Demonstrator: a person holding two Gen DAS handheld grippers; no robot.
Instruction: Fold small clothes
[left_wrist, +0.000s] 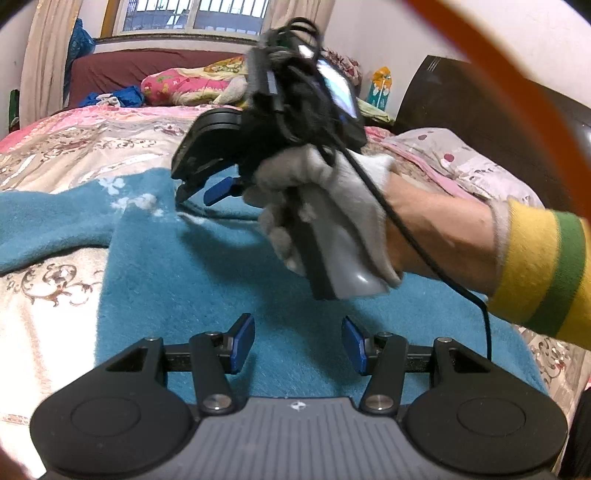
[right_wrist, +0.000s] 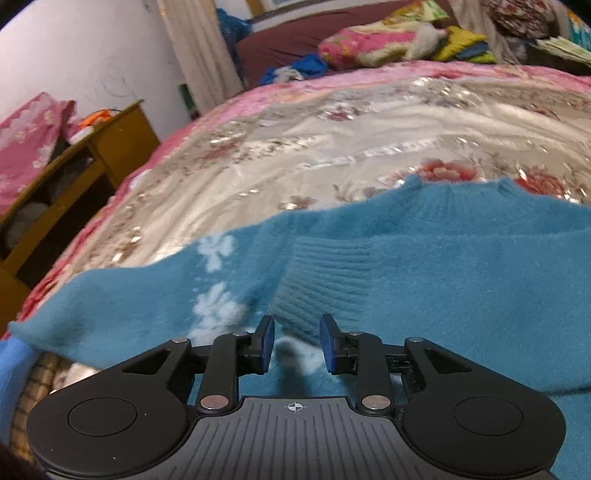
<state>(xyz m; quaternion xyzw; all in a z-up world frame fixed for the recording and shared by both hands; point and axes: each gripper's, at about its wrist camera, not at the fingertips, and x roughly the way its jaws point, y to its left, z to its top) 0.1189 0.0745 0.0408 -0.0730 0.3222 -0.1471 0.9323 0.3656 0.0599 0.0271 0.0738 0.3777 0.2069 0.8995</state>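
Two grippers, left gripper and right gripper, both agape over one teal sweater.

Soft indoor light; daylit window behind; fisheye-bent edges; gloved hand motion-blurred.

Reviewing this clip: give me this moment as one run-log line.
scene: blue sweater on floral bedspread | left tool: open, above sweater, empty | right tool: open over folded-in sleeve cuff, nothing gripped
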